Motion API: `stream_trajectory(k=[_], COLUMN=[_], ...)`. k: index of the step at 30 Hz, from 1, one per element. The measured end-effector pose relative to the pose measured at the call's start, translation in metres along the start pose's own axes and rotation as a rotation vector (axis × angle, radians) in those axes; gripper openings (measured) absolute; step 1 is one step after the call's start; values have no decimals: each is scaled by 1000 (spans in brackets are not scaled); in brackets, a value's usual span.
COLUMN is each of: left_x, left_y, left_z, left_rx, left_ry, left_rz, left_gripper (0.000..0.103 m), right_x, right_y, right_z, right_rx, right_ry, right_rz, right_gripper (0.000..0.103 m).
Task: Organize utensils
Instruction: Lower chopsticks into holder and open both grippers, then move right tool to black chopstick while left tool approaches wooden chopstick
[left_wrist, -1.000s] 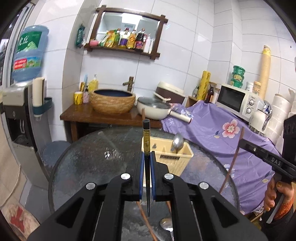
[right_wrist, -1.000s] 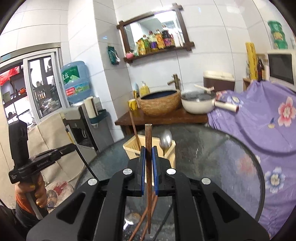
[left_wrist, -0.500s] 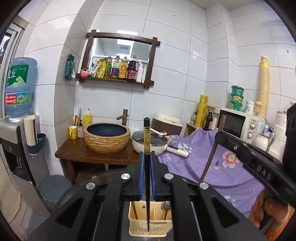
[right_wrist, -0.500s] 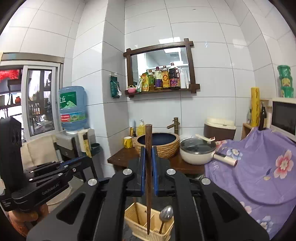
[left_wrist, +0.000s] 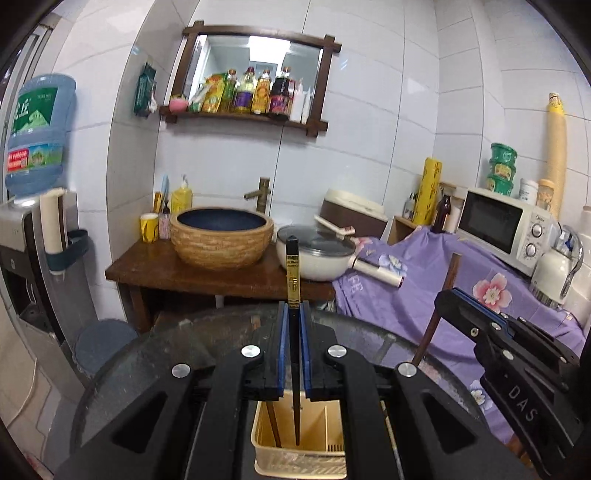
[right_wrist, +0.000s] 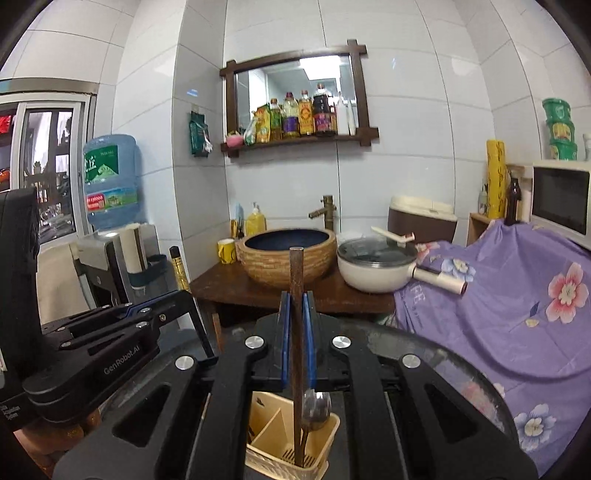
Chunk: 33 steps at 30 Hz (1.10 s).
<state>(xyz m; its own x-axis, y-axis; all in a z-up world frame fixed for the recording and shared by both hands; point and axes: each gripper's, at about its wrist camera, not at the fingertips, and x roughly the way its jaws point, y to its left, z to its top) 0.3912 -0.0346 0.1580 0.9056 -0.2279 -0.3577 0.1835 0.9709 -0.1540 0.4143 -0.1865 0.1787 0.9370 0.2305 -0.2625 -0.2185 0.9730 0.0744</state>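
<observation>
My left gripper (left_wrist: 294, 321) is shut on a black chopstick with gold print (left_wrist: 292, 280), held upright with its lower tip inside the cream utensil basket (left_wrist: 295, 459) next to a brown chopstick (left_wrist: 273, 424). My right gripper (right_wrist: 296, 314) is shut on a brown wooden chopstick (right_wrist: 296, 280), upright, its lower end in the same basket (right_wrist: 280, 461) beside a metal spoon (right_wrist: 316, 408). The right gripper also shows in the left wrist view (left_wrist: 448, 295), and the left gripper in the right wrist view (right_wrist: 184, 293).
The basket stands on a round glass table (left_wrist: 147, 354). Behind it are a wooden stand with a woven basin (left_wrist: 221, 236), a white pan (left_wrist: 317, 258), a purple floral cloth (right_wrist: 517, 302), a microwave (left_wrist: 498, 225) and a water dispenser (left_wrist: 29, 236).
Both grippers have come down from above over the basket, and both chopsticks' lower tips now sit deeper inside it. Both stay shut.
</observation>
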Motion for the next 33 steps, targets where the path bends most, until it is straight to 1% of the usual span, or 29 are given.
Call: stream_trajectory(k=[5, 9, 19, 20, 22, 23, 24, 25, 27, 28, 29, 30, 31, 32, 33], left_x=[14, 20, 27, 26, 25, 25, 25, 25, 23, 20, 17, 11, 6, -1, -8], left_y=[5, 6, 8, 7, 6, 5, 4, 5, 7, 8, 9, 11, 14, 15, 18], left_z=[-30, -47, -62, -62, -63, -63, -63, -64, -63, -64, -65, -67, -70, -72, -75], left_rx=[14, 25, 35, 39, 44, 46, 46, 45, 42, 39, 38, 37, 36, 34, 32], left_ry=[50, 85, 121, 122, 117, 117, 118, 119, 118, 117, 119, 124, 124, 120, 113], left_rz=[19, 22, 19, 19, 21, 22, 20, 19, 21, 19, 14, 6, 3, 2, 2], left_gripper=[6, 6, 6, 6, 7, 7, 7, 9, 16, 23, 35, 41, 56, 71, 80], right_x=[14, 21, 16, 16, 13, 11, 9, 6, 3, 0, -3, -6, -10, -13, -16], right_y=[-5, -6, -4, -5, -5, -6, -6, -7, -7, -8, -10, -11, -13, -14, -14], right_z=[-26, -42, -49, -49, -49, -48, -49, -49, -47, -48, -47, -48, -50, -52, -56], right_rx=[19, 23, 25, 30, 33, 34, 38, 39, 31, 35, 41, 50, 54, 54, 51], right_ry=[47, 73, 74, 76, 68, 63, 55, 46, 42, 44, 47, 55, 69, 84, 101], right_rz=[5, 8, 15, 18, 11, 8, 12, 12, -1, -3, -3, -9, -17, -20, -23], right_gripper=[8, 8, 9, 11, 21, 35, 45, 45, 45, 45, 45, 47, 49, 55, 59])
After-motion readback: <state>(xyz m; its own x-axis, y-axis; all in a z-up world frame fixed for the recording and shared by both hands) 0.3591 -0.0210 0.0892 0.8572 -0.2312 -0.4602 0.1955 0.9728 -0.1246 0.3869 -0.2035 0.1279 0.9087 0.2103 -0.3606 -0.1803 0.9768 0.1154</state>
